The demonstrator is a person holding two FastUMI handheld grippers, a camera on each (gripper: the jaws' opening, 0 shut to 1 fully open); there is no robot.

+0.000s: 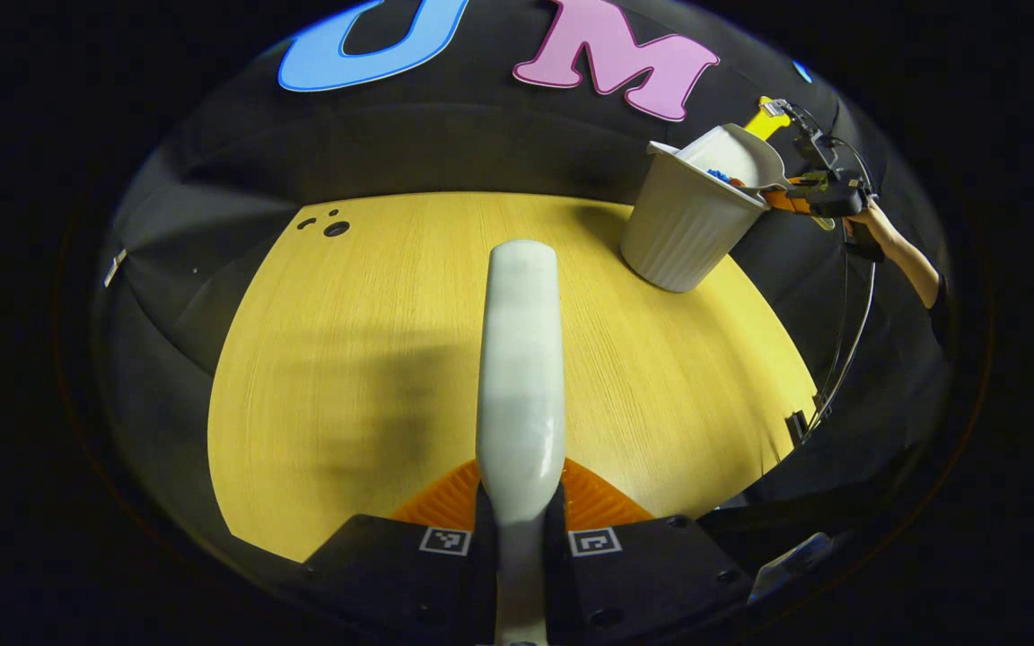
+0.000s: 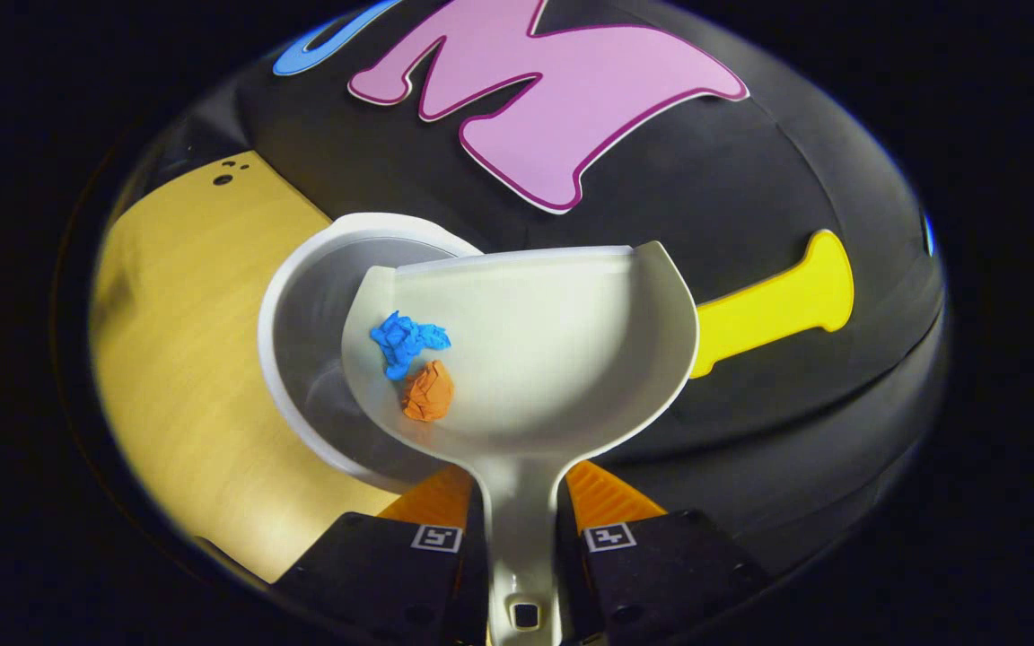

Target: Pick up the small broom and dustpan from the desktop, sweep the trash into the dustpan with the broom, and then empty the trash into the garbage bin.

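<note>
My left gripper [image 1: 521,492] is shut on the pale broom [image 1: 521,359], which reaches forward low over the wooden desktop [image 1: 364,296]. At the far right, the white ribbed garbage bin [image 1: 687,229] stands on the desk with the white dustpan [image 1: 741,154] tipped over its rim. My right gripper [image 2: 517,489] is shut on the dustpan's handle [image 2: 517,520]. The dustpan [image 2: 553,350] hangs tilted above the bin [image 2: 302,269]. A blue paper wad [image 2: 407,341] and an orange paper wad [image 2: 428,391] lie at the pan's lower left side. The right gripper [image 1: 818,193] and a hand [image 1: 880,235] also appear behind the bin.
Small dark holes [image 1: 334,228] mark the desktop's far left corner. A cable [image 1: 845,350] runs down past the desk's right edge. The booth's black cloth wall [image 1: 481,135] closes off the back.
</note>
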